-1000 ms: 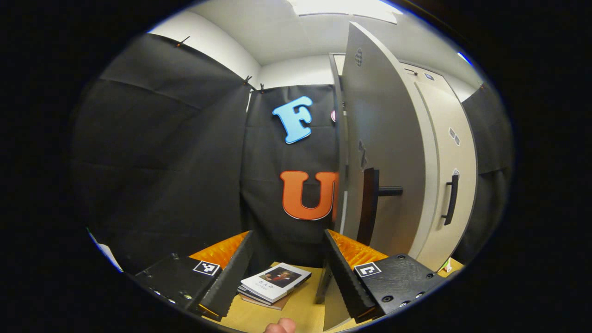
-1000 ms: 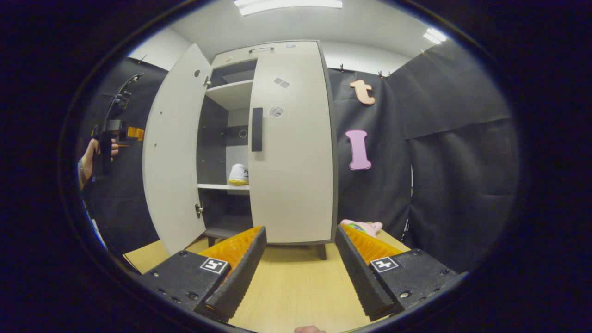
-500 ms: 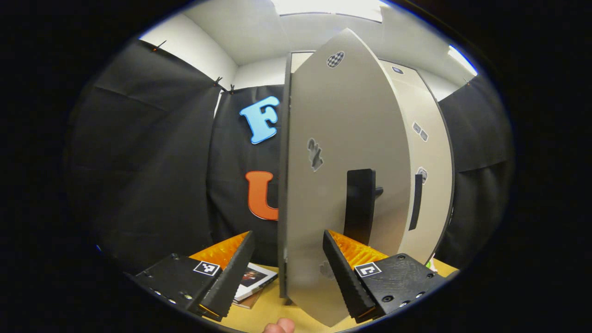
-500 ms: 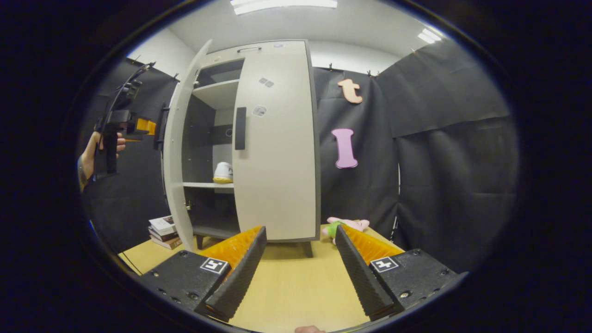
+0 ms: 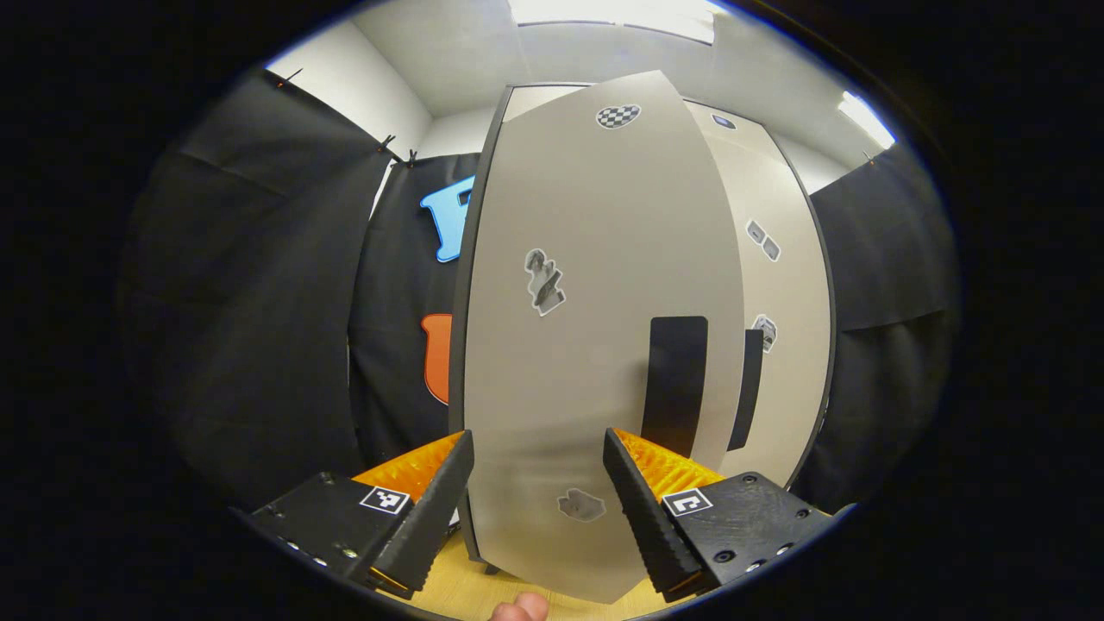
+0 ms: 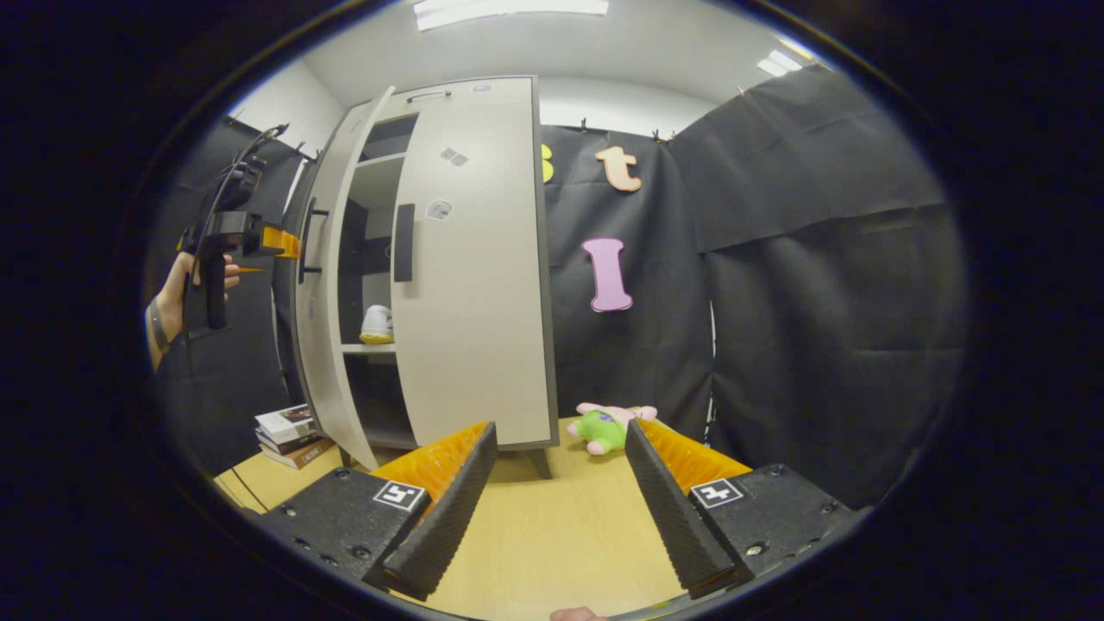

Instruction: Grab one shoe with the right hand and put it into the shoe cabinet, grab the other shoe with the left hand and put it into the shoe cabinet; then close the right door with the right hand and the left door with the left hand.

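We are at the last step: closing the left door (image 6: pixel 323 285) of the cabinet (image 6: pixel 470 259). In the right gripper view the left gripper (image 6: pixel 280 242), held in a hand (image 6: pixel 177 289), sits at the door's outer face near its handle (image 6: pixel 306 241); we cannot tell whether it touches. In the left gripper view its fingers (image 5: pixel 642 500) are spread wide, holding nothing, with the door face (image 5: pixel 595 285) close ahead. To finish well, we judge that a flat, steady push near the handle edge works best, easing off as the door meets the frame. The right door (image 6: pixel 483 276) looks shut. The right gripper (image 6: pixel 561 509) hangs wide and empty over the table (image 6: pixel 552 526). Through the remaining gap we see one shoe (image 6: pixel 377 325) on a shelf (image 6: pixel 371 348); the other shoe is hidden. A plush toy (image 6: pixel 608 427) and books (image 6: pixel 289 429) lie outside.
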Tool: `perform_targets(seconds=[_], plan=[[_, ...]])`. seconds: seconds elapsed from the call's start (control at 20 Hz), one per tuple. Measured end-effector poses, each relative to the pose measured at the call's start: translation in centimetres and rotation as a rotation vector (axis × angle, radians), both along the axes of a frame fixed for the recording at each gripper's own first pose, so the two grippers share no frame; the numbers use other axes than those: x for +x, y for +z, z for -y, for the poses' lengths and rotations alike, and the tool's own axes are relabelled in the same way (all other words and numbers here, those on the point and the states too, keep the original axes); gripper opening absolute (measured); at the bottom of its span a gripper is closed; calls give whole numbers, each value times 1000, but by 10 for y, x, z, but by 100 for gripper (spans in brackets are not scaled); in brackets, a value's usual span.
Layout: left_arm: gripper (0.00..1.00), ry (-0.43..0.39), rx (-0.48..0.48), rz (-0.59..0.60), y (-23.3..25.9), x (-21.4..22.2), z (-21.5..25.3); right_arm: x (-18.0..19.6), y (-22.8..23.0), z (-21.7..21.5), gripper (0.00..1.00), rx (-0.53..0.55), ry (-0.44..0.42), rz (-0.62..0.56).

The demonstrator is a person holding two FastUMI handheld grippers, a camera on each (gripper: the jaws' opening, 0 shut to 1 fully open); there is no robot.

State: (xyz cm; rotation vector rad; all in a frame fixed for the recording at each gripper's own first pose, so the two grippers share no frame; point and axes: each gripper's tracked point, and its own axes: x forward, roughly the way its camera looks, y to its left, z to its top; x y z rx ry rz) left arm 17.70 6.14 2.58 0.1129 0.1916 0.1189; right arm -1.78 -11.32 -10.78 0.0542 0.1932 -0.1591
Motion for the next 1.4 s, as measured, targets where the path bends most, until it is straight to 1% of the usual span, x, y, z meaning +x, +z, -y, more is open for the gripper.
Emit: perform_targets(seconds=[0.05,0.3,0.4,0.55,0.7,0.75,0.8,1.0,1.1,1.2,1.4], plan=[[91,3,-1,1,0,-4,-1,0,0,5,97,-10,-4,-3],[91,-26,-7,0,-4,-32,11,1,6,9,97,-10,-2,6],[91,-48,4,13,-12,-50,20,1,7,4,97,-4,9,12],[91,-57,37,16,-35,-83,31,1,6,-6,97,1,33,6],[91,-123,54,-8,-59,-111,57,0,5,-14,97,-4,58,-3],[90,-139,59,-14,-65,-121,65,0,5,-17,100,-6,66,-4],[91,-153,63,-19,-71,-130,72,0,5,-20,97,-9,75,-7],[90,-214,63,-29,-91,-164,100,-5,9,-30,97,-13,95,1],[88,-233,47,-40,-101,-181,111,-7,9,-36,97,-14,105,-2],[88,-248,12,-61,-110,-197,121,-10,10,-39,97,-16,110,-2],[89,-244,-54,-74,-119,-221,123,-14,7,-48,97,-10,126,-6]])
